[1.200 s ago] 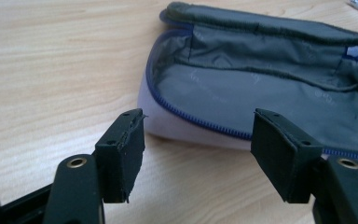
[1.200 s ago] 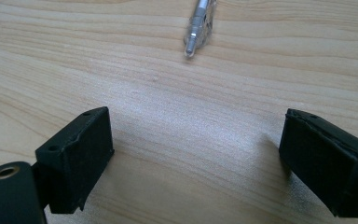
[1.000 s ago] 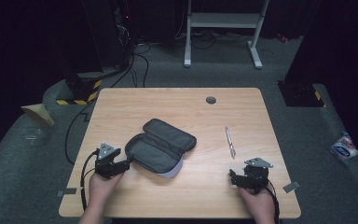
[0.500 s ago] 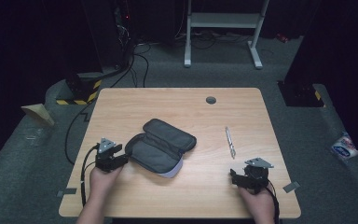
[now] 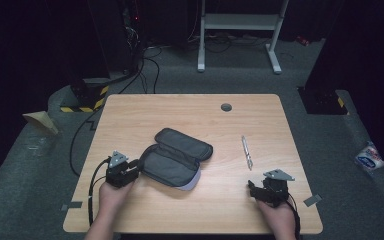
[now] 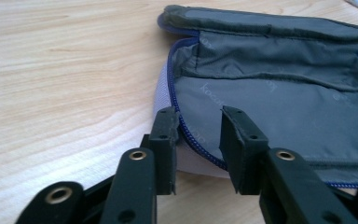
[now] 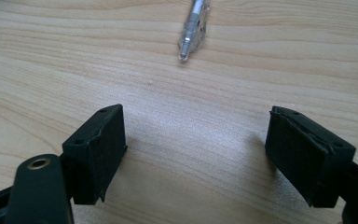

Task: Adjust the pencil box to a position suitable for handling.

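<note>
High view: left gripper [image 5: 136,166], jaws just closing astride the open pencil case's [image 5: 176,157] near-left rim without pinching; pen [image 5: 247,152] lengthwise just ahead of wide-open, empty right gripper [image 5: 252,190].

Wooden table [image 5: 130,115] with a round grommet hole [image 5: 226,107] near its far edge. Beyond, black cables [image 5: 145,60] on grey carpet; white packet [image 5: 369,159] at far right.

One open pencil case [image 5: 176,157], one pen [image 5: 247,152] and two grippers, left [image 5: 133,167] and right [image 5: 250,188], on one counter [image 5: 190,110].
</note>
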`<state>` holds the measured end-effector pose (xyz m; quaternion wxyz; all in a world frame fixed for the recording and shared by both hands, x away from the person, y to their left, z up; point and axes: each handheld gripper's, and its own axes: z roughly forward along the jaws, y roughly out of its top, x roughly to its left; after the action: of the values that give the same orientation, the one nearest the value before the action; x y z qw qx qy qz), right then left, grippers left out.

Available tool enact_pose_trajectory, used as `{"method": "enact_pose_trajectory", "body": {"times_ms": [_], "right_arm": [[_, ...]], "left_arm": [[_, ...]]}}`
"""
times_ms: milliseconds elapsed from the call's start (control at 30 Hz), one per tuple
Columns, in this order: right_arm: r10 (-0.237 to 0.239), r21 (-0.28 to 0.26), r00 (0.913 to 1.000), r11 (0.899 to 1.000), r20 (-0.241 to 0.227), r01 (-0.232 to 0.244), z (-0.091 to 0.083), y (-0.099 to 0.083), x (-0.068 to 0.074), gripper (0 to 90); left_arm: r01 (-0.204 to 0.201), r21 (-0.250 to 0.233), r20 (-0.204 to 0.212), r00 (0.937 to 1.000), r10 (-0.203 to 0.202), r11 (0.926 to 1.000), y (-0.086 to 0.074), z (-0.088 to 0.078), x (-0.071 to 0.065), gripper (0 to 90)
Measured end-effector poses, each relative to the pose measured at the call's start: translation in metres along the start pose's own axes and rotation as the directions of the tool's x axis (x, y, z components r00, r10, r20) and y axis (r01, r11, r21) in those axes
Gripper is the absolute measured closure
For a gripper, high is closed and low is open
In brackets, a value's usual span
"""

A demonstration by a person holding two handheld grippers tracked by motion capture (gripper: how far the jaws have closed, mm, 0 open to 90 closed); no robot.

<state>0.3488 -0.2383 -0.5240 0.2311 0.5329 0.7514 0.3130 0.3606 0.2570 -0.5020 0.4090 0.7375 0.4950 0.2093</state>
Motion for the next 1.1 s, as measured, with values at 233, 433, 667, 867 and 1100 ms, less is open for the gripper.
{"method": "enact_pose_trajectory", "body": {"times_ms": [233, 433, 667, 867, 1100], "right_arm": [[0.001, 0.002, 1.0000, 1.000, 0.000, -0.001, -0.001, 0.000, 0.000, 20.7], [-0.003, -0.001, 1.0000, 1.000, -0.001, 0.003, 0.000, 0.000, 0.000, 21.0], [-0.001, -0.001, 1.0000, 1.000, -0.004, 0.001, -0.001, -0.001, 0.001, 22.0], [-0.001, -0.001, 1.0000, 1.000, -0.004, 0.001, -0.001, -0.001, 0.001, 22.0], [-0.003, -0.003, 1.0000, 1.000, -0.006, 0.003, -0.001, -0.001, 0.001, 22.6]], "left_arm": [[-0.039, 0.002, -0.010, 0.9992, 0.039, 0.9992, -0.005, -0.006, -0.013, 72.8], [-0.053, 0.001, 0.018, 0.9985, 0.053, 0.9986, -0.008, -0.006, -0.024, 77.1], [-0.123, 0.017, 0.050, 0.9912, 0.122, 0.9922, -0.009, -0.005, -0.045, 78.7], [-0.151, 0.021, 0.073, 0.9861, 0.149, 0.9883, -0.008, -0.004, -0.056, 78.7], [-0.166, 0.014, 0.119, 0.9794, 0.163, 0.9861, -0.008, -0.003, -0.066, 79.4]]}}
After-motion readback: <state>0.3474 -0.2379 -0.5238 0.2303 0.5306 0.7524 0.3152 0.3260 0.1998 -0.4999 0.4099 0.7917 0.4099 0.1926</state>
